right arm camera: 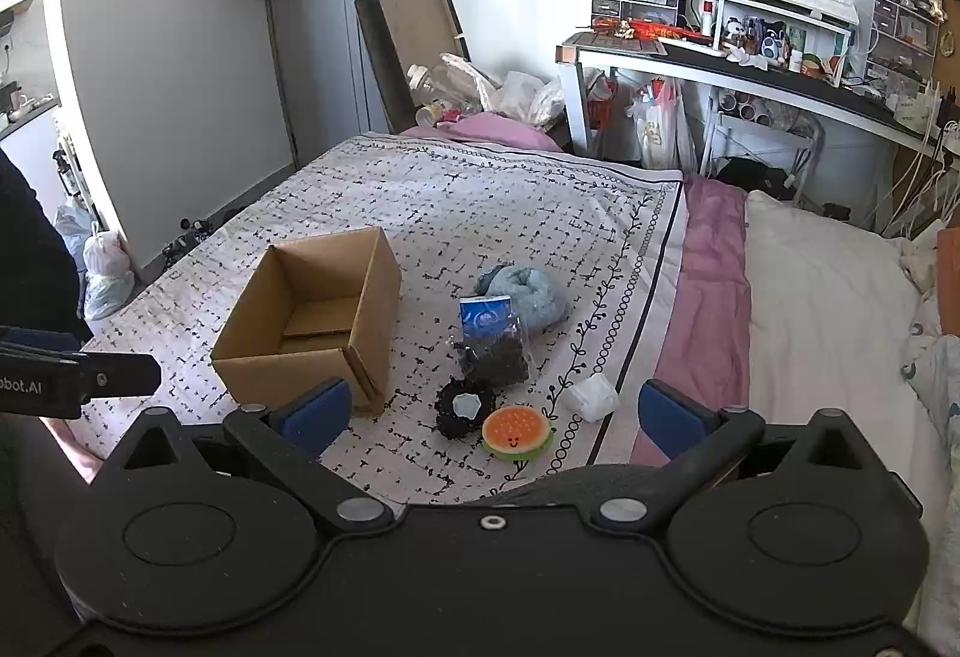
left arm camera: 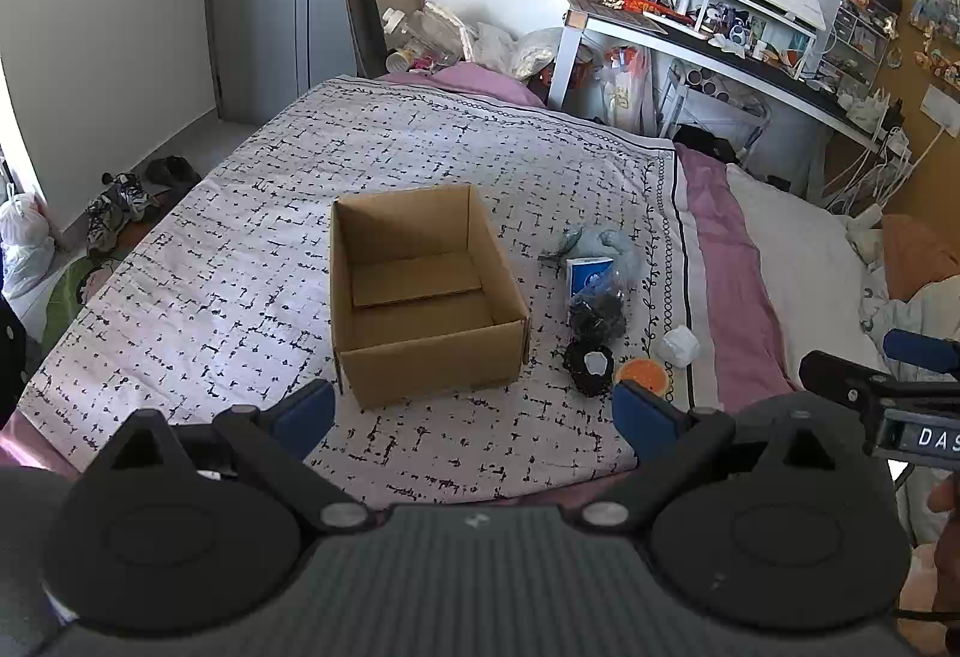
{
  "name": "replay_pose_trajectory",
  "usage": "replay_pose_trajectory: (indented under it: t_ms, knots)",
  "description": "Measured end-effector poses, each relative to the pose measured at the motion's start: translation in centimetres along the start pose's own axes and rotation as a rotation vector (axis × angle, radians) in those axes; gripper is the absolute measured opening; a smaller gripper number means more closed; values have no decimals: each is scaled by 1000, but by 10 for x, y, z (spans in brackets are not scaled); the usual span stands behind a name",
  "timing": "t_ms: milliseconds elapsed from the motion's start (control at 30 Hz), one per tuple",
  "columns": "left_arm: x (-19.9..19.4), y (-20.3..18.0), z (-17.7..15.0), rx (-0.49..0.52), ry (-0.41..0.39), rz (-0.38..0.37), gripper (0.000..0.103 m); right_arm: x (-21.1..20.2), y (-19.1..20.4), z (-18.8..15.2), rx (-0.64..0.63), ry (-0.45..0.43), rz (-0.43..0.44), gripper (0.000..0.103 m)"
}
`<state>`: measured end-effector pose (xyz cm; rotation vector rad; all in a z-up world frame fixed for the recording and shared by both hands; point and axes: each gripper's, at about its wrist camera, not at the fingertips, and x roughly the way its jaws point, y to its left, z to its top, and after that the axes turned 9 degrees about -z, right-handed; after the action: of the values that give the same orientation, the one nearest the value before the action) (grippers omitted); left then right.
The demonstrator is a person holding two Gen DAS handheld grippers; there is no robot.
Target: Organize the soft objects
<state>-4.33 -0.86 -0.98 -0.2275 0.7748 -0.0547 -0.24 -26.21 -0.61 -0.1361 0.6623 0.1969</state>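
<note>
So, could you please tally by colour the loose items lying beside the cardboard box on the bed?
Blue: 1, the bundled cloth
Black: 2, the bagged item with blue card and the scrunchie
White: 1, the small wad
Orange and green: 1, the burger toy
Total: 5

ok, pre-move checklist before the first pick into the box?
1. Left gripper open, holding nothing: ok.
2. Right gripper open, holding nothing: ok.
3. Cardboard box upright, top open, only a loose cardboard sheet inside: ok.
4. Soft items in sight on the blanket, right of the box: burger toy, white wad, black ring, bagged dark item, blue-grey cloth: ok.
5. Burger toy clear of its neighbours: cannot tell, it sits against the black ring.
6. Items already boxed: not ok, none yet.
</note>
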Motion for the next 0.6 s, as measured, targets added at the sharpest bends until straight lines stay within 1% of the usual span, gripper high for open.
replay_pose_trajectory:
  t_ms: [367, 600]
  knots:
    - [11, 1, 3, -10, 15, -18, 98, 10, -1, 2, 5, 12, 3, 103]
    - [26, 6, 6, -44, 28, -26, 98, 28, -6, 6, 16, 24, -5, 103]
